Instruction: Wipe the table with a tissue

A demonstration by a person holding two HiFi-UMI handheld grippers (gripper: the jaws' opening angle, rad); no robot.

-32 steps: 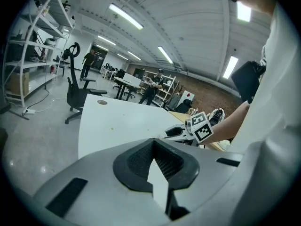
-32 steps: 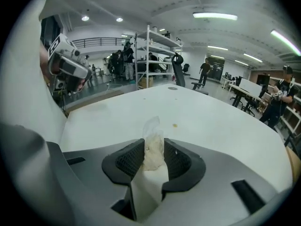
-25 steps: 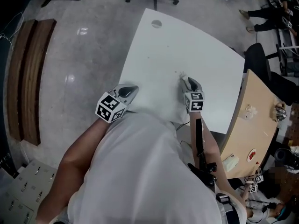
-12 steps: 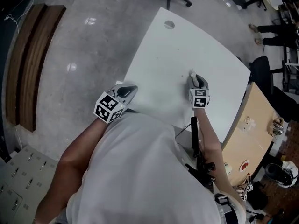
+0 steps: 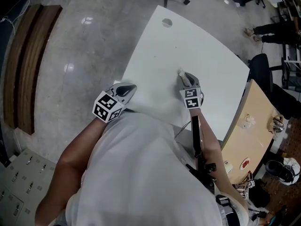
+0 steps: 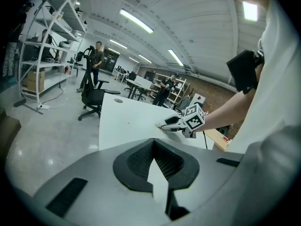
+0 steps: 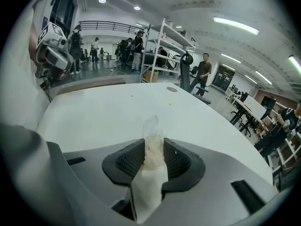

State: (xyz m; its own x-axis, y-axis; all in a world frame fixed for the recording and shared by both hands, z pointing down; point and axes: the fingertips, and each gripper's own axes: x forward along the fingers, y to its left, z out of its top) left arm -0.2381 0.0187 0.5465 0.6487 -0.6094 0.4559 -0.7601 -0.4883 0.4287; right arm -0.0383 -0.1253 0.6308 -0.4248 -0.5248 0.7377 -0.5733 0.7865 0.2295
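A crumpled white tissue (image 7: 151, 126) is pinched in my right gripper (image 7: 154, 155), whose jaws stand narrow and press it from both sides, with a tuft poking out past the tips. From the head view the tissue (image 5: 181, 72) is down at the white table (image 5: 207, 41), in the near half of the top; I think it touches the surface, but the contact is too small to be sure. My left gripper (image 5: 123, 89) sits at the table's near left edge, well apart, its jaws drawn together on nothing.

I judge the wiping to be under way and far from finished. The top shows no mark of where the tissue has passed, and the wide far stretch towards the round cable hole (image 5: 166, 22) and the right side are left to cover
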